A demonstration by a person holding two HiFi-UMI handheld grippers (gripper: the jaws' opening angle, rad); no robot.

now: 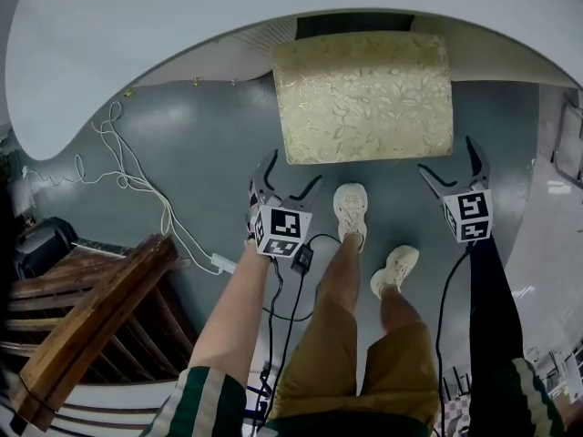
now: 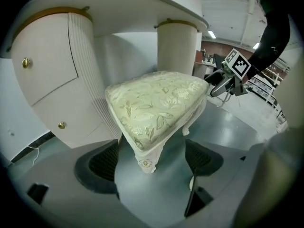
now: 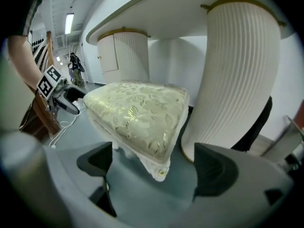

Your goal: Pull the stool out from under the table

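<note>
A stool with a pale gold floral cushion and white carved legs stands on the grey floor, its far part under the curved white table. My left gripper is open just off the stool's near left corner, touching nothing. My right gripper is open by the near right corner, also apart from it. In each gripper view the stool's corner leg sits between the jaws but beyond them.
White fluted table pedestals stand close behind the stool, with a cabinet door to the left. A wooden chair is at the lower left. White cables trail over the floor. The person's feet stand just in front of the stool.
</note>
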